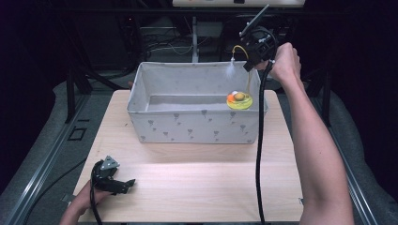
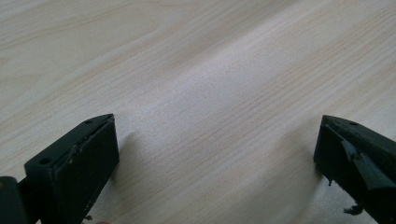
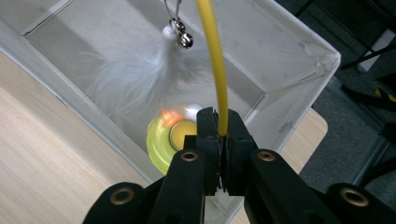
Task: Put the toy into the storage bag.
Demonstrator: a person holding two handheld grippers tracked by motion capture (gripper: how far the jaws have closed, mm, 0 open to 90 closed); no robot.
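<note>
Right hand-held gripper (image 3: 219,122) clamps one yellow wand toy (image 3: 212,56) over one fabric bin (image 1: 197,126); left hand-held gripper (image 2: 217,163) gapes.

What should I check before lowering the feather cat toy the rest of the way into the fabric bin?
1. Grip: the right gripper is shut on the yellow bent wand of the cat toy. Ok.
2. Position: the round yellow-green toy base hangs within the walls of the grey patterned fabric bin, near its right end. Ok.
3. Base touching the bin floor: cannot tell.
4. White feather tuft and small silver bell dangle over the bin's interior, not over its rim. Ok.
5. Left gripper is open, resting on the light wooden table, apart from the bin. Ok.
6. Black cable trails across the bin's right front corner; snag risk: cannot tell.
</note>
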